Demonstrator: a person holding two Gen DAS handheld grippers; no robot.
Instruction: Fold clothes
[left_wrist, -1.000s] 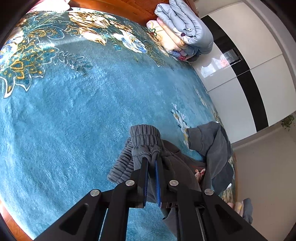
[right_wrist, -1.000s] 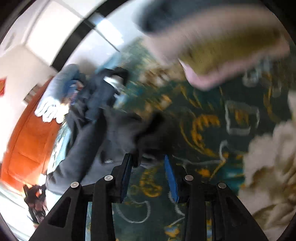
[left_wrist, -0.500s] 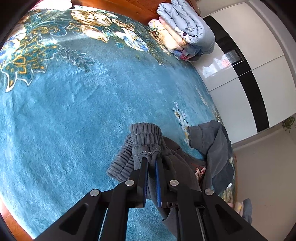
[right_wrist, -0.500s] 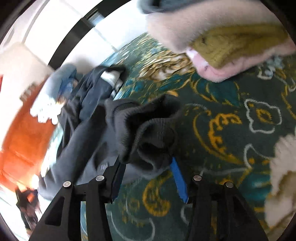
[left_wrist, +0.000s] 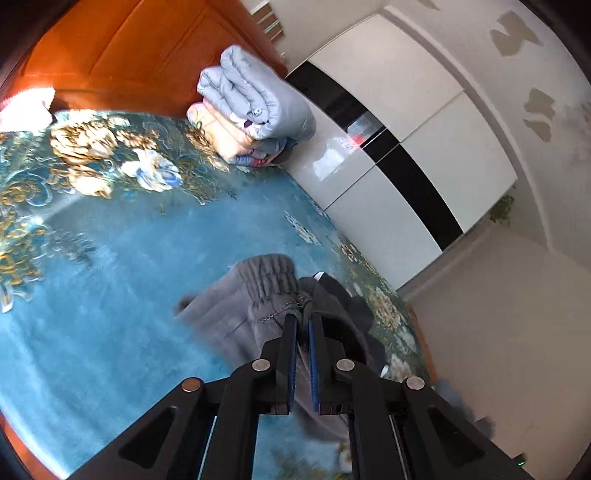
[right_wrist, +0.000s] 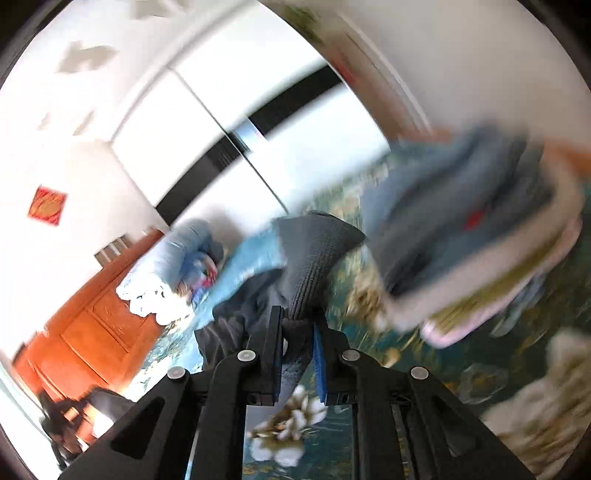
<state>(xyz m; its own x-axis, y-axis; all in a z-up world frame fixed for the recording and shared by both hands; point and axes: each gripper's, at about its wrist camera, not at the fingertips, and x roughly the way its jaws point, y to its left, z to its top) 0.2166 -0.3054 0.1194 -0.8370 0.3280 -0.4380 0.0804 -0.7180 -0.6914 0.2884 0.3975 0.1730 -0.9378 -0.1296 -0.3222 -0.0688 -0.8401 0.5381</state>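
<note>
Grey sweatpants hang above the blue floral bedspread. My left gripper is shut on their gathered elastic waistband, which stands up just beyond the fingertips. In the right wrist view my right gripper is shut on a dark ribbed cuff of the same sweatpants and holds it lifted off the bed. The rest of the garment droops between and below the grippers. The right view is blurred by motion.
A folded stack of light blue and pink quilts lies at the bed's far corner by the orange headboard. A white and black wardrobe stands beyond the bed. A stack of folded clothes lies close on the right.
My right gripper closed on the ribbed cuff and lifted it. My left gripper rose with the waistband, so the sweatpants came up off the bedspread. Both views tilted upward.
</note>
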